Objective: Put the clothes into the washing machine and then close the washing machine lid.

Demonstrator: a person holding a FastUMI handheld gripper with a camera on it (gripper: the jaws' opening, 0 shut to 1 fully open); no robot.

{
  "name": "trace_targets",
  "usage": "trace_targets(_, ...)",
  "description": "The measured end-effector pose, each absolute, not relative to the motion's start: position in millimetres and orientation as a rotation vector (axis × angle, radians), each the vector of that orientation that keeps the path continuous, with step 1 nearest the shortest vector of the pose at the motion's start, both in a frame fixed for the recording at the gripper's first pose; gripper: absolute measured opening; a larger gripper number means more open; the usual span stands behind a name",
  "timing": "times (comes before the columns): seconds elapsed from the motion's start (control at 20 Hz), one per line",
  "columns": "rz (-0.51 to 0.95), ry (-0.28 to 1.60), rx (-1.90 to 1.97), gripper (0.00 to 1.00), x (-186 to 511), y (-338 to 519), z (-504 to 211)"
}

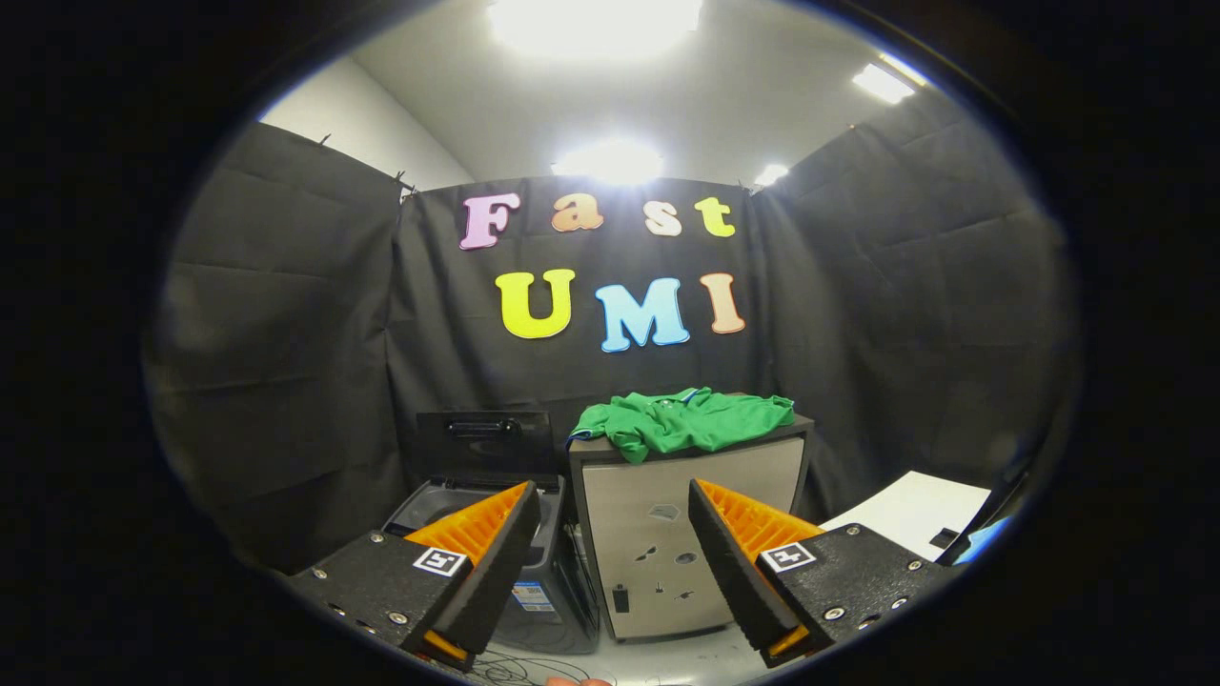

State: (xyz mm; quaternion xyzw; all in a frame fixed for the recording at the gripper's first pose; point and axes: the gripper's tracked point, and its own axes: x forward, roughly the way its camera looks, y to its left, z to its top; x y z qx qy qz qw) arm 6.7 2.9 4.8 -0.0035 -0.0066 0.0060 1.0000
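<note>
While the gripper (615, 562) is hanging back with its fingers spread wide and nothing between them, a crumpled green shirt (688, 419) is lying beyond and slightly above them, draped over the top of a pale cabinet (667, 534) straight ahead through the gap. Just beside that cabinet, ahead of the left finger, a dark top-loading washing machine (496, 534) is standing with its lid (484, 443) raised upright against the black booth cloth, its tub partly hidden behind the finger. Nothing of the task is looking done yet: the shirt is out of the tub, the lid up. Several risks are looming, by this reading. A shallow pinch on one fold is likely to let the loose fabric slip free, or leave a sleeve trailing over the tub rim, where it would be jamming the lid. Dragging the shirt sideways could be snagging it on the cabinet's edge. Cables (519, 667) on the floor below the fingers could also be catching a dropped garment.
</note>
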Motion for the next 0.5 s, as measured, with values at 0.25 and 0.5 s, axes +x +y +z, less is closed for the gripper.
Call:
trace_targets(0.25, 0.018, -0.011, -0.005, 0.96, 7.7, 2.8, 4.6)
trace_targets(0.5, 0.014, -0.01, -0.003, 0.96, 9.5, -1.3, 6.2)
